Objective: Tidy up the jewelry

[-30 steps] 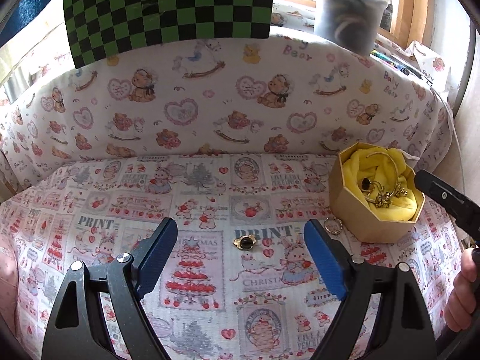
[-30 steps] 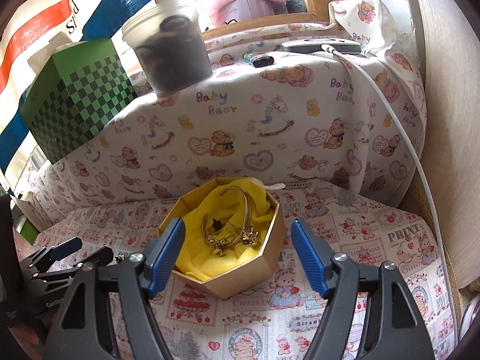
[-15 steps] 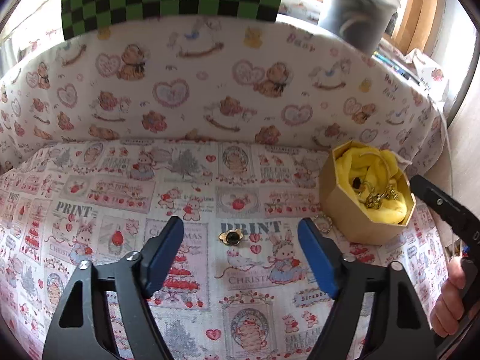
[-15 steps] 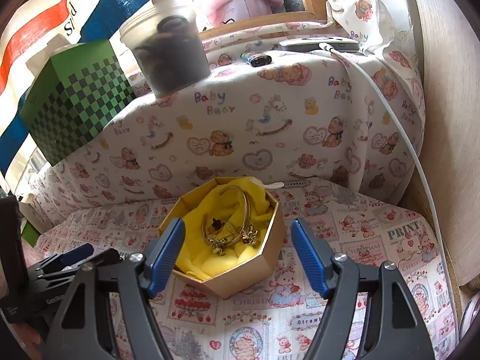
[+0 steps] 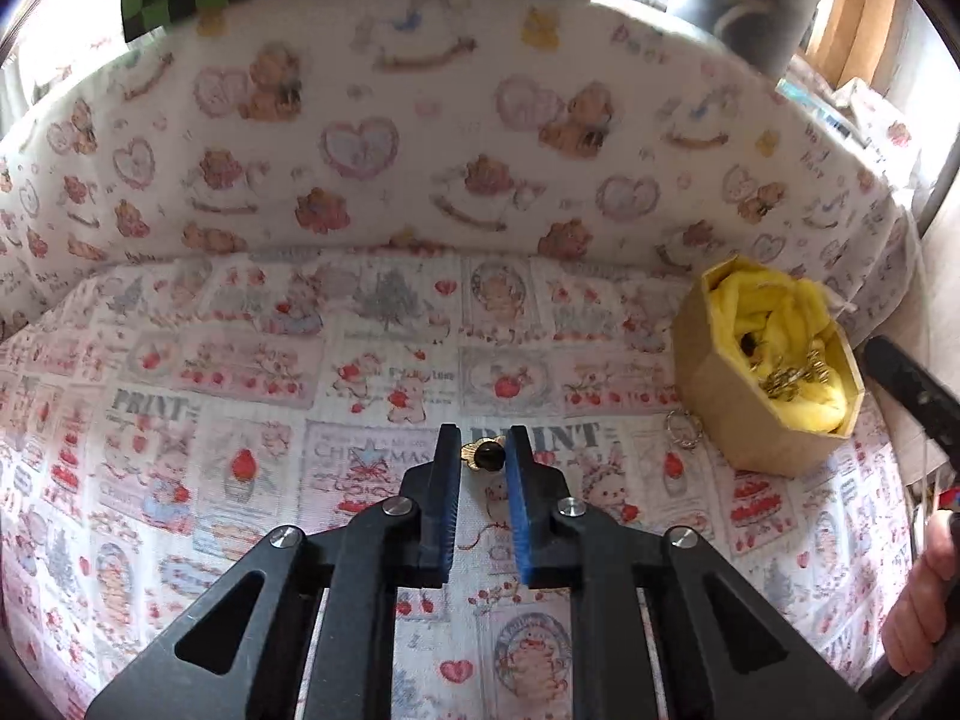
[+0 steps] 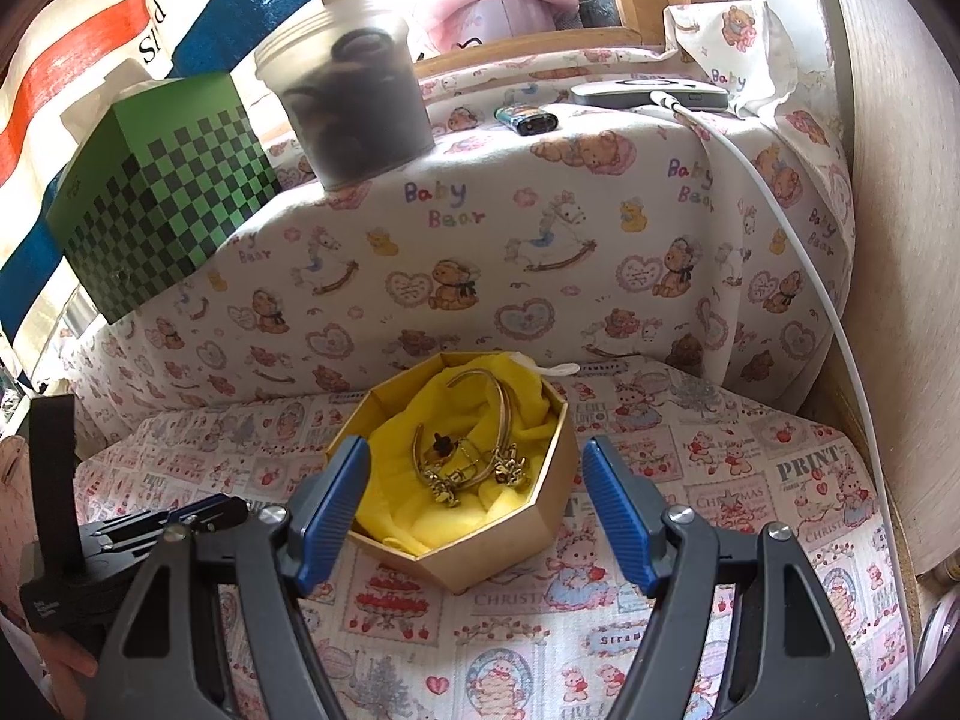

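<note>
A shiny gold metal ring (image 5: pixel 482 456) is lying on matt printed cotton cloth (image 5: pixel 240 420). The matt cardboard box (image 6: pixel 516 531) is holding soft yellow fabric (image 6: pixel 420 456) and glossy gold jewelry (image 6: pixel 474 468).

Both wrist views look forward and down, close over the printed cloth (image 5: pixel 240 360), sharing the gold box (image 6: pixel 498 546).

Black gripper (image 5: pixel 483 462), blue ribbed pads (image 5: pixel 521 516)

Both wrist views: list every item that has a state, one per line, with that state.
Left gripper: nearly shut around the gold ring, which lies on the cloth.
Right gripper: open, empty, in front of the box.
Gold box: lidless, upright, jewelry on yellow lining.
Small hoop: loose on the cloth beside the box.
</note>
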The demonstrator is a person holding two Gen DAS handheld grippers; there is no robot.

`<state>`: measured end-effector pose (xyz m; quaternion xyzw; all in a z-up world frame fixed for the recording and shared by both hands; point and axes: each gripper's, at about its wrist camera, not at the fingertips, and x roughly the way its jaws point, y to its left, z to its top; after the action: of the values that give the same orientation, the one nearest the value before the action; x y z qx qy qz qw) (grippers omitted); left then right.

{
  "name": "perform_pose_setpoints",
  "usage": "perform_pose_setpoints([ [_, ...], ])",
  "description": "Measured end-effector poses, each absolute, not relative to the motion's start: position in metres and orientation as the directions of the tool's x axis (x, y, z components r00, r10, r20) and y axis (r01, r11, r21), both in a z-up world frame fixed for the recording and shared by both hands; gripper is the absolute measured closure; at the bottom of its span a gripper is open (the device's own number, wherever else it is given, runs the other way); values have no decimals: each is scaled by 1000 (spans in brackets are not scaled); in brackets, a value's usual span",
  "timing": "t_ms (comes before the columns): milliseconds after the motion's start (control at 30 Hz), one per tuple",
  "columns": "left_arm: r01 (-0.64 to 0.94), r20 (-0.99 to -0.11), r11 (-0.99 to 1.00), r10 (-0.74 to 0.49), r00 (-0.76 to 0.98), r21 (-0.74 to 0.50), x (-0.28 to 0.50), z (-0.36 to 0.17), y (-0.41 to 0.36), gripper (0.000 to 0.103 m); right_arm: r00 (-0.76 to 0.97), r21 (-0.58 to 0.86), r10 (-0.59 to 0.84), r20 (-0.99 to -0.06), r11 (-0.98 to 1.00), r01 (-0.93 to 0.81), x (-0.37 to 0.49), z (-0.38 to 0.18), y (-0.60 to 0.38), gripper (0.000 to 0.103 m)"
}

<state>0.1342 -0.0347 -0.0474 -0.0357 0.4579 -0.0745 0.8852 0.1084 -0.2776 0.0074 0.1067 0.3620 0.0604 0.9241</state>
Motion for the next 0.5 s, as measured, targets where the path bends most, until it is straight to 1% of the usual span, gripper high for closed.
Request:
perform_pose_setpoints([
  [167,58,-727,987,-152,670,-153,118,-11,-17,89,721,258,212,-660,965,-48,101,12,-271,32],
  [267,20,-697,984,-141,703,-179,113,1,-3,89,712,266,242,-659,961,-81,93,17,-257,33],
  [300,13,-695,983,-138,705,-183,112,5,3,89,700,249,243,-671,964,-97,92,17,-249,36],
  [333,8,-697,983,-136,704,-185,111,9,7,89,687,229,249,-683,966,-123,91,18,-239,47],
  [367,-1,-693,982,-133,708,-189,109,13,13,89,674,214,261,-692,965,-154,89,18,-229,52],
  [433,-20,-668,978,-125,734,-206,103,24,26,89,651,197,273,-708,962,-189,88,15,-212,55],
  [467,-29,-660,979,-115,742,-203,102,28,29,89,627,184,276,-729,960,-209,91,13,-201,60],
  [500,-42,-654,981,-96,751,-192,99,31,32,89,611,177,277,-742,959,-221,94,11,-194,62],
])
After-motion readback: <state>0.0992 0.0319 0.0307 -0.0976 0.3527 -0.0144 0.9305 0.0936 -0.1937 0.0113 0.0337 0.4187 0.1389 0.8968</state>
